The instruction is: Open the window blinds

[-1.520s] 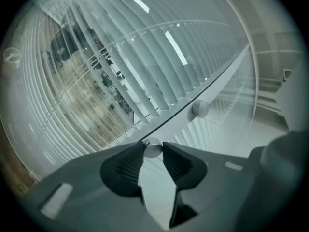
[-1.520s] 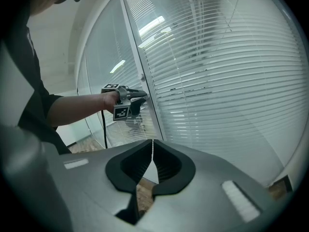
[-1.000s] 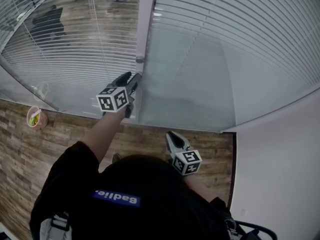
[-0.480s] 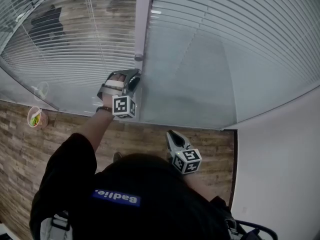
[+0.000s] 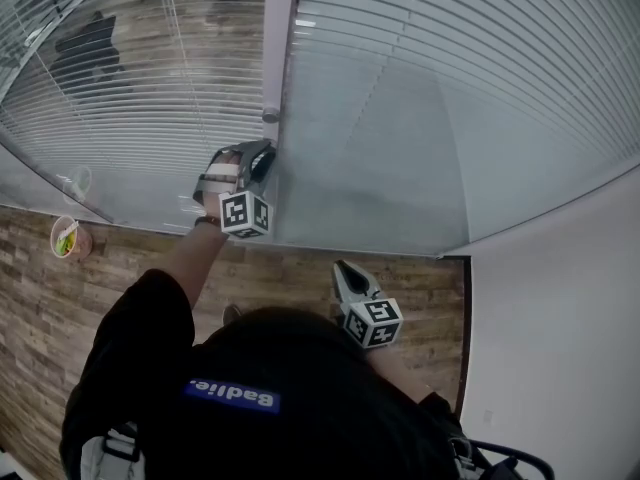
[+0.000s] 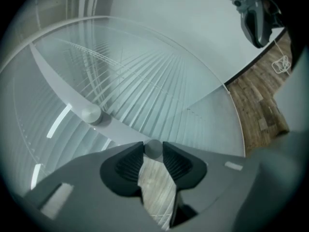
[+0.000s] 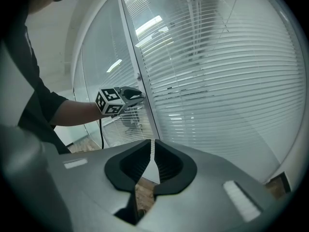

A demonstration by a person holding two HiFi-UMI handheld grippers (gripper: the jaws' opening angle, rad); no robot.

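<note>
at the post (image 5: 277, 38) between two glass panes, the left gripper (image 5: 266, 152) is held up on an outstretched arm in a black sleeve, with its marker cube facing back toward the person. its jaws have just been closing. the left gripper view shows a small round knob (image 6: 153, 150) right between the jaw tips, and the ribbed pads (image 6: 129, 164) touch it on either side, so the tool is clamped on the knob. a second knob (image 6: 91, 114) sits further up the same post, clear of the gripper.

the blinds (image 5: 450, 78) hang behind the glass on both sides of the post, their slats running across each pane (through the left pane's slats, office chairs show dimly on the far side). the lower part of the right pane looks cloudy, and what lies behind it cannot be made out.

the right gripper (image 5: 343, 268) sits low, close in front of the person and well apart from the post. it points toward the right pane. its jaws are drawn together to a thin slit with nothing in it.

below the glass runs a wood floor (image 5: 40, 298). a cup (image 5: 68, 236) with something green inside stands on it near the foot of the left pane. a pale wall (image 5: 560, 348) meets the window on the right.
</note>
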